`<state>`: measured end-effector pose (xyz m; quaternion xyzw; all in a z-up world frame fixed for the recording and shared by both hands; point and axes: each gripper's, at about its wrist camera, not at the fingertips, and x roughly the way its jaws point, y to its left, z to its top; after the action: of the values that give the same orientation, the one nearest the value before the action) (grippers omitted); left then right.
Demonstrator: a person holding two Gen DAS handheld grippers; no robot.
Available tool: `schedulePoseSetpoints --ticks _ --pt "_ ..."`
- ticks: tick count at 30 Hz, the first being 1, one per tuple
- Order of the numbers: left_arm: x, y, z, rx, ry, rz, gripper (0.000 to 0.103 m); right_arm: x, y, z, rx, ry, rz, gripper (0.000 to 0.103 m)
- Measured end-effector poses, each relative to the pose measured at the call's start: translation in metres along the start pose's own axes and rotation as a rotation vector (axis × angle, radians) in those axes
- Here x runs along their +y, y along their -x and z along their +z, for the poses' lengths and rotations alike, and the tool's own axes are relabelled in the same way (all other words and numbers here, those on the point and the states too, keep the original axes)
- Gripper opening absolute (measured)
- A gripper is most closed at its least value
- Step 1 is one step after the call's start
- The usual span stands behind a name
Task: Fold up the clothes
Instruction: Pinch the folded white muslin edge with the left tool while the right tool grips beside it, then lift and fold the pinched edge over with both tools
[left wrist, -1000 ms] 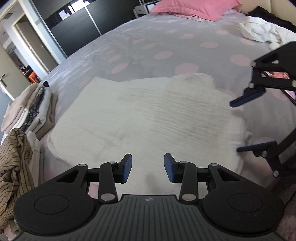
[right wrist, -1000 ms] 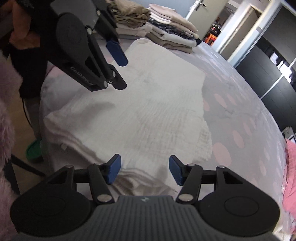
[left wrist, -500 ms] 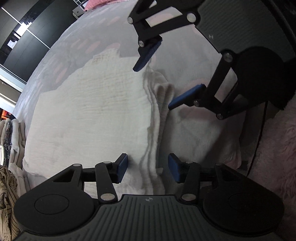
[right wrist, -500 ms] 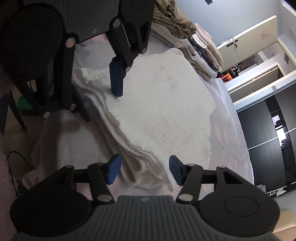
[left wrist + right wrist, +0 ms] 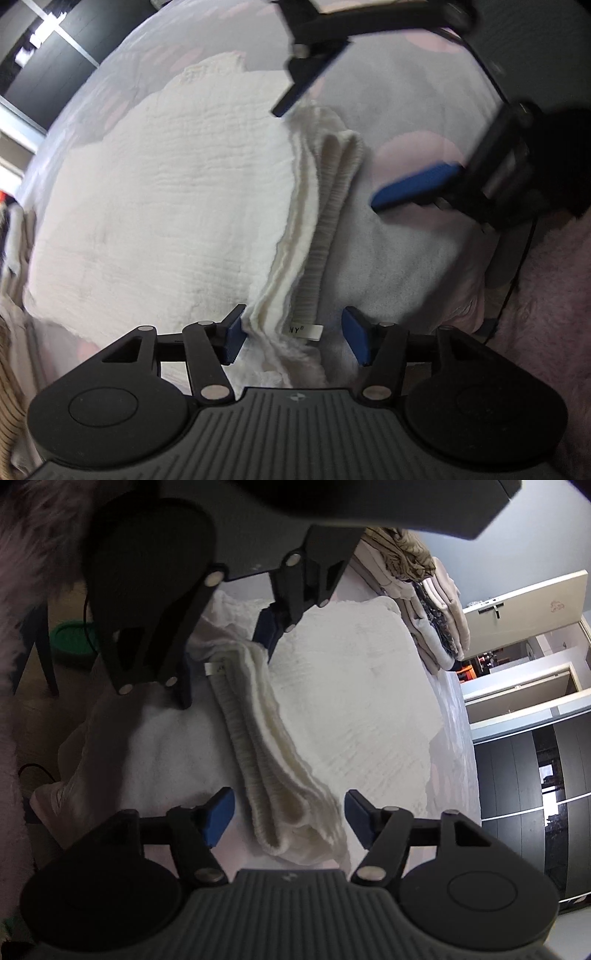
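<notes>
The cream garment (image 5: 166,206) lies spread on the bed (image 5: 388,92), and its layered edge with the ribbed band (image 5: 328,221) runs along the side nearest to the person. One second ago both hand-held grippers were higher above the cloth and looked across its flat top. Now they are low at this edge, one at each end of it.

The left hand-held gripper (image 5: 293,338) has its jaws opening. The folded edge and a small white label (image 5: 308,331) lie between the blue pads (image 5: 234,336). The left pad is just beside the cloth, the other pad stands apart from it, so nothing is held. Compared with the first frame the gap between the pads is clearly wider.

The right hand-held gripper (image 5: 284,816) also has its jaws opening. The rounded end of the ribbed band (image 5: 280,812) lies between its pads, and both pads are apart from the fabric.

In the right wrist view a stack of folded clothes (image 5: 424,609) stands at the far end of the garment. This stack has not moved.
</notes>
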<state>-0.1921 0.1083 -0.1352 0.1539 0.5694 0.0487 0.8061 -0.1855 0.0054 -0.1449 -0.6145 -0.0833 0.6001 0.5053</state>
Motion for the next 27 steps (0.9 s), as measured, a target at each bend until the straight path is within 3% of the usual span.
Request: schedulePoseSetpoints --ticks 10,14,17,18,19,20,24,27 --pt "0.037 -0.01 -0.006 0.004 0.169 -0.125 0.054 0.012 -0.023 0.006 0.023 0.101 -0.035 0.072" --pt "0.043 -0.01 -0.01 -0.003 0.189 -0.135 0.054 0.019 -0.036 0.008 0.016 0.164 -0.081 0.071" --pt "0.043 -0.01 -0.013 -0.007 0.181 -0.122 0.055 0.022 -0.04 0.007 0.005 0.195 -0.128 0.07" --pt "0.043 -0.01 -0.014 -0.009 0.18 -0.117 0.056 0.023 -0.041 0.007 0.003 0.204 -0.148 0.06" --pt "0.043 -0.009 -0.015 -0.011 0.181 -0.113 0.056 0.024 -0.042 0.007 0.009 0.208 -0.162 0.037" --pt "0.043 -0.008 -0.016 -0.014 0.181 -0.108 0.056 0.022 -0.043 0.008 0.015 0.197 -0.169 0.031" --pt "0.033 -0.001 -0.021 -0.043 0.123 -0.018 0.056 -0.002 -0.035 0.016 0.015 0.043 -0.135 0.028" --pt "0.024 0.006 -0.025 -0.08 0.072 0.112 0.055 -0.022 -0.029 0.018 0.014 -0.052 -0.097 0.027"
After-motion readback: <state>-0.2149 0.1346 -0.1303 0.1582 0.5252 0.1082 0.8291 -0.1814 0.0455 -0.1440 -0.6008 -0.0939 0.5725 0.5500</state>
